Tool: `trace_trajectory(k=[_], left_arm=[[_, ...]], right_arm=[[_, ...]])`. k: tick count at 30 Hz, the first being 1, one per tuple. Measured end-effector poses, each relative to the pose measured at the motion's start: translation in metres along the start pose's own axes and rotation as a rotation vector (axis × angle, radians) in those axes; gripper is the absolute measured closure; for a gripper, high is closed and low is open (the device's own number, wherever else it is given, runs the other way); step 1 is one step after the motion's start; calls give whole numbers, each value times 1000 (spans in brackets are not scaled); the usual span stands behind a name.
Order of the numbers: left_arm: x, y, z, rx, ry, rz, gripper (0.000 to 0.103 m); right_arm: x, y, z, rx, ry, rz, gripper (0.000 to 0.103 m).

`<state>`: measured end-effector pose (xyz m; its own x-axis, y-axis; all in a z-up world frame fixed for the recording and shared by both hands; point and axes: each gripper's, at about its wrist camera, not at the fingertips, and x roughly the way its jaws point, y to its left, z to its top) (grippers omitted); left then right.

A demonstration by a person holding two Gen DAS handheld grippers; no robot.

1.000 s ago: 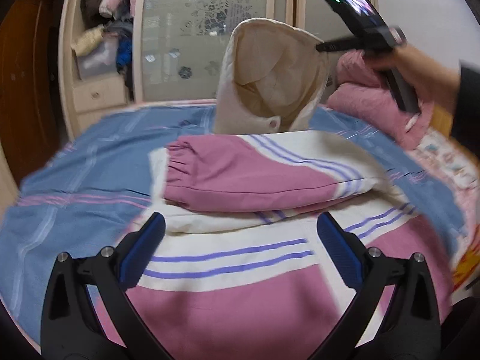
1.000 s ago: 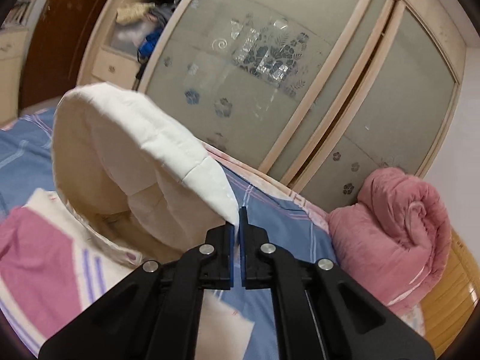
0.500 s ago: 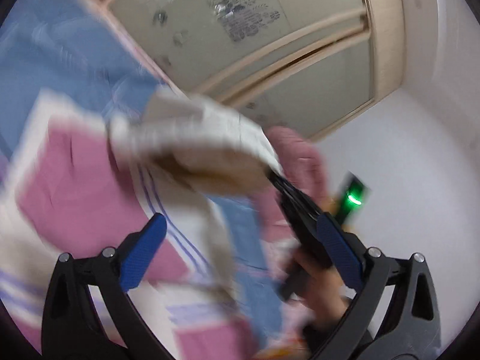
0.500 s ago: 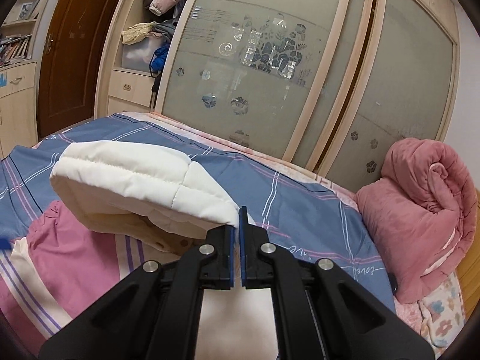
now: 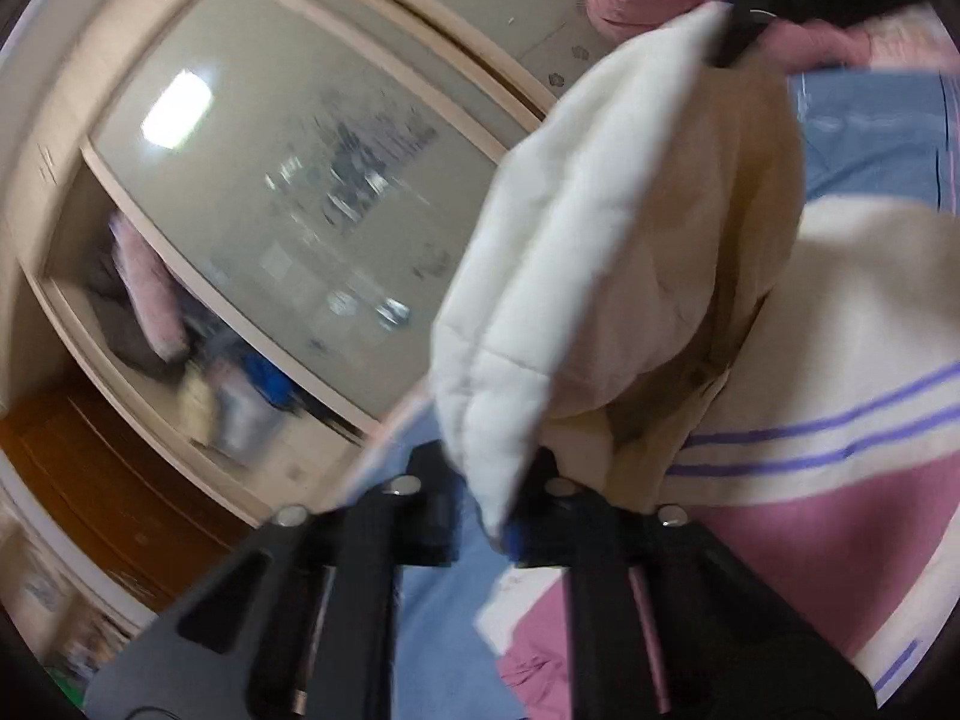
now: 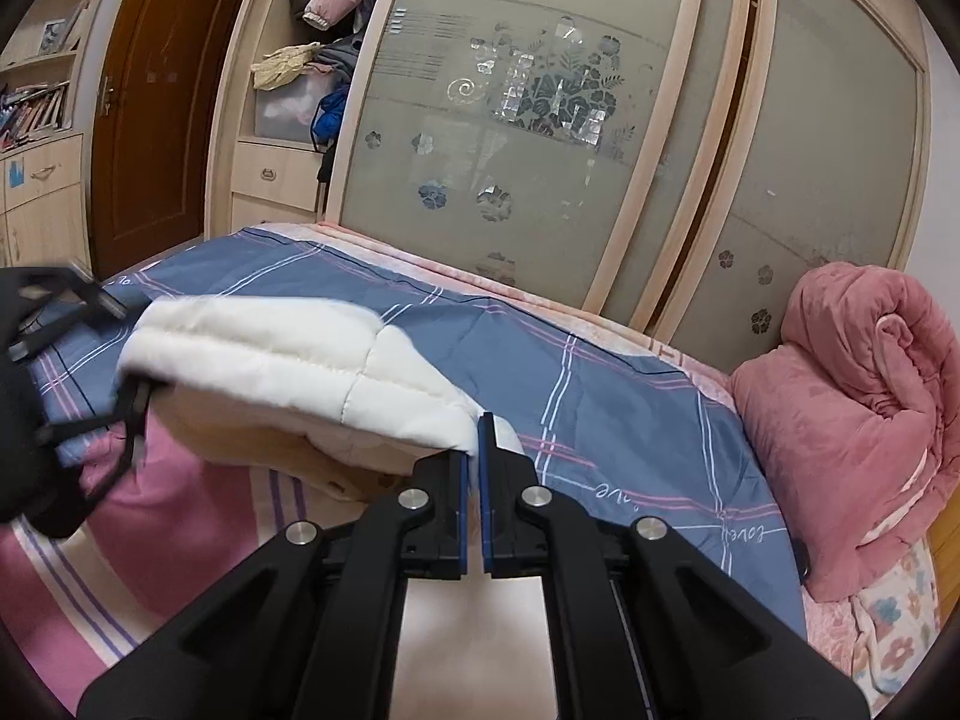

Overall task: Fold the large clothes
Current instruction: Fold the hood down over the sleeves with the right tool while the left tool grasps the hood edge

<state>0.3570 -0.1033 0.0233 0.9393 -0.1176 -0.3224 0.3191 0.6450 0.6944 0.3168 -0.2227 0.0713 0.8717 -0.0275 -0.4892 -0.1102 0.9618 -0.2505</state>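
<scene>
A pink and cream jacket with purple stripes lies on the bed. Its padded cream hood is lifted between both grippers. My right gripper is shut on the hood's right corner. My left gripper is closed around the hood's other corner; it also shows at the left edge of the right wrist view. The jacket body lies below the hood in the left wrist view, which is tilted and blurred.
The bed has a blue plaid sheet. A rolled pink blanket sits at the bed's right end. A wardrobe with frosted sliding doors stands behind the bed, with open shelves of clothes and a brown door to its left.
My left gripper swung up from over the jacket body and closed on the hood's left corner. My right gripper lowered the hood from upright to nearly level over the jacket.
</scene>
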Motion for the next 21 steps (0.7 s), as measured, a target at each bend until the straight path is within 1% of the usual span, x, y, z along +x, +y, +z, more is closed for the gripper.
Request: trace_trajectory(k=[2, 3, 5, 7, 9, 11, 12, 14, 16, 17, 18, 20, 21], left_arm=[[-6, 9, -1, -24, -6, -49, 97], [-15, 15, -1, -40, -22, -78, 97], [-30, 23, -4, -54, -36, -114, 97], [-47, 26, -10, -58, -37, -148, 97], [-61, 26, -25, -69, -23, -223, 96], [-74, 16, -43, -54, -7, -297, 95], [-81, 4, -57, -27, 1, -342, 95], [-79, -13, -77, 0, 39, -395, 94], [-76, -39, -100, 13, 92, -446, 93], [-72, -51, -111, 2, 122, -468, 93], [-71, -58, -118, -15, 138, -484, 93], [-62, -68, -130, -104, 181, -544, 92], [-58, -70, -133, -149, 198, -569, 92]], right_arm=[[-5, 2, -5, -12, -3, 0, 101], [-10, 2, -9, -17, -9, 4, 101], [-21, 4, -17, -25, -23, 34, 101], [-37, 11, -29, -63, -54, 80, 101], [-49, 17, -43, -102, -70, 114, 101], [-60, 30, -66, -170, -68, 140, 101], [-63, 39, -83, -211, -54, 149, 101], [-62, 52, -106, -248, -11, 169, 101], [-54, 68, -135, -293, 51, 177, 101], [-47, 76, -150, -313, 94, 184, 101], [-42, 81, -157, -321, 121, 186, 100], [-27, 87, -177, -299, 195, 202, 100], [-21, 88, -183, -279, 217, 206, 100]])
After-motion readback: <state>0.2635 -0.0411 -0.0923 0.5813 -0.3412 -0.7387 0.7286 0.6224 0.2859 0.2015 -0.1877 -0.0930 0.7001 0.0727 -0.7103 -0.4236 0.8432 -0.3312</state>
